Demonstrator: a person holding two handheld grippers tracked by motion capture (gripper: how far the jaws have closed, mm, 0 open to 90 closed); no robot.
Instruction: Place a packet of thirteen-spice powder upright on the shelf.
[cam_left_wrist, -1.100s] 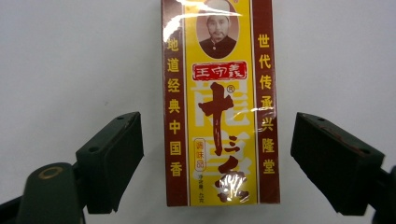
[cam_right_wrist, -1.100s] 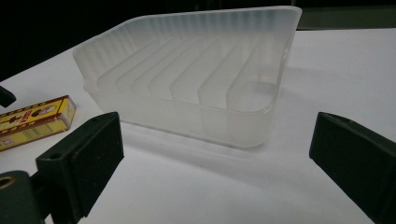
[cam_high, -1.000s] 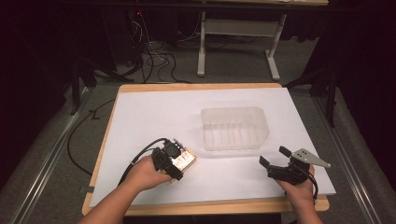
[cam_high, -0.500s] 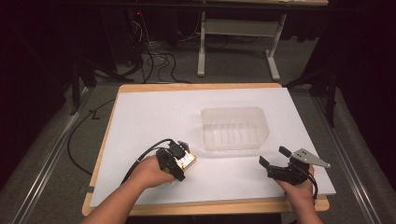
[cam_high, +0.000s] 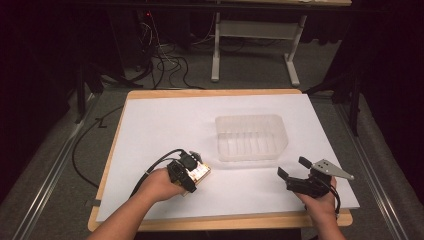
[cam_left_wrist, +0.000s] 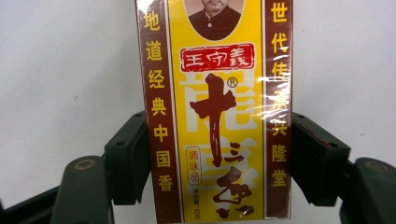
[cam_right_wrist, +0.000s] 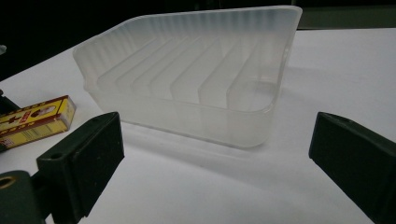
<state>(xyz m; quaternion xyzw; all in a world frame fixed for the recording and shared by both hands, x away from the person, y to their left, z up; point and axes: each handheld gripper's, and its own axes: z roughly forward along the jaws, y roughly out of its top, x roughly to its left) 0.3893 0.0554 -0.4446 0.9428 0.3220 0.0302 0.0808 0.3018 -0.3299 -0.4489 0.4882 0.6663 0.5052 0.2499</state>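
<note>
High view showed the left gripper (cam_high: 196, 172) near the white table's (cam_high: 165, 130) front edge, its jaws just closed on the spice box (cam_high: 200, 173). Left gripper view had both pads pressing the box's long sides, so it looked ready to lift. Right gripper view: right gripper (cam_right_wrist: 215, 163) gaping, empty, the clear plastic tray (cam_right_wrist: 196, 74) just ahead of it.
</note>
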